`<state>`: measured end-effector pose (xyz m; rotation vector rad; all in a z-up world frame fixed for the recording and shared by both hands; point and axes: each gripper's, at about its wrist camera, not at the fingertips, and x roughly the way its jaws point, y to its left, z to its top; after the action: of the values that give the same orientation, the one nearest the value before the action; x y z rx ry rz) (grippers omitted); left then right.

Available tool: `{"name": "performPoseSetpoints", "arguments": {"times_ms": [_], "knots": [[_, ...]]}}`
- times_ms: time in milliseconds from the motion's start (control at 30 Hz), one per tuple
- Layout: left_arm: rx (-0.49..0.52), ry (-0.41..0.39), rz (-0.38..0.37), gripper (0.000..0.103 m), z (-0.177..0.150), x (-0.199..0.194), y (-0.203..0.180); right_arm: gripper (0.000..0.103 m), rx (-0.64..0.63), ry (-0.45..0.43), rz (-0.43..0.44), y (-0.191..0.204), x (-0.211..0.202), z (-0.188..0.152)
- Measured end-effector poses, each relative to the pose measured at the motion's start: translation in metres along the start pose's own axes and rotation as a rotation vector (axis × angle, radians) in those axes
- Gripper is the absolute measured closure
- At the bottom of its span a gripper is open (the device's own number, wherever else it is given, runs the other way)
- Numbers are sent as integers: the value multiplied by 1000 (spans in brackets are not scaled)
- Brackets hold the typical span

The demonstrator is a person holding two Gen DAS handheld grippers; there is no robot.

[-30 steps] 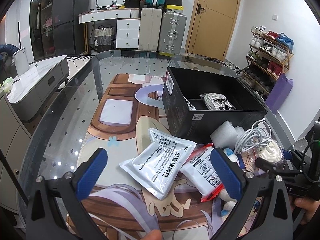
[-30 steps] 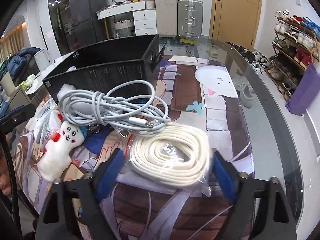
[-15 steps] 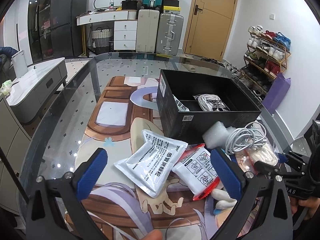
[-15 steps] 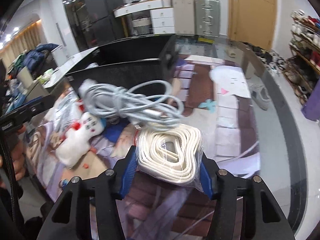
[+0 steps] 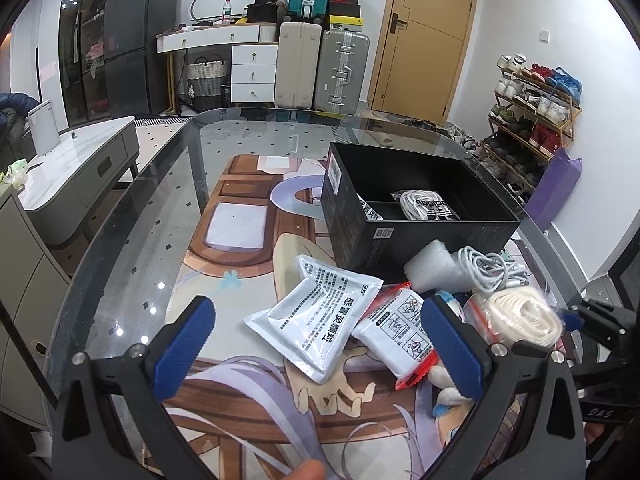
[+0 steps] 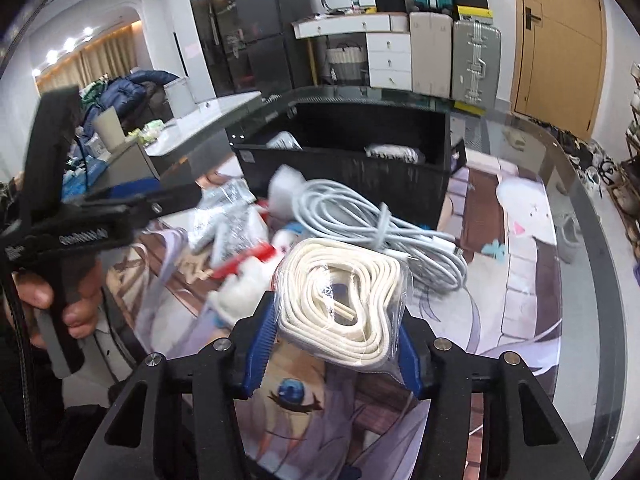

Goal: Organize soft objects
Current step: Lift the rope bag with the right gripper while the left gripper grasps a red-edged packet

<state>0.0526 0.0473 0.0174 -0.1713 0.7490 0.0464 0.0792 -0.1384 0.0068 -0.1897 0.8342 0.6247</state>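
- Right claw (image 6: 334,354) is clamped on a clear bag of coiled cream rope (image 6: 344,304), blue pads squeezing both sides, bag lifted a bit above the printed mat (image 6: 516,280).
- Left claw (image 5: 320,348) is spread wide with nothing in it, hovering over the near edge of the glass table (image 5: 132,232).
- Black box (image 5: 416,208) sits toward the table's far right side, with a white bundle (image 5: 426,204) inside.
- Just in front of the box: a grey charging cable (image 6: 376,228), a foam chunk (image 5: 430,272), a white medicine pouch (image 5: 316,320), a red-edged packet (image 5: 400,332), and a small plush toy (image 6: 244,292), all piled close together.
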Motion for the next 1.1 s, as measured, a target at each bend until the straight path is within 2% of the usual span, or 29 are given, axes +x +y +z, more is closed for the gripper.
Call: {"name": "performPoseSetpoints", "arguments": {"times_ms": [100, 300, 567, 733, 800, 867, 900, 1100], "knots": [[12, 5, 0, 0, -2, 0, -1, 49, -44, -31, -19, 11, -11, 5], [56, 16, -11, 0, -4, 3, -12, 49, -45, -86, -33, 16, -25, 11], [70, 58, -49, 0, -9, 14, -32, 49, 22, -128, -68, -4, -34, 13], [31, 78, -99, 1, -10, 17, -33, 49, 52, -131, -75, -14, -36, 13], [24, 90, -113, 2, -9, 18, -33, 49, 55, -131, -76, -16, -34, 13], [24, 91, -113, 19, -9, 18, -34, 49, 57, -130, -74, -17, -34, 13], [29, 94, -123, 22, -9, 17, -35, 49, 56, -131, -75, -17, -34, 13], [36, 121, -147, 22, -13, 14, -39, 49, 63, -133, -79, -20, -33, 12]]}}
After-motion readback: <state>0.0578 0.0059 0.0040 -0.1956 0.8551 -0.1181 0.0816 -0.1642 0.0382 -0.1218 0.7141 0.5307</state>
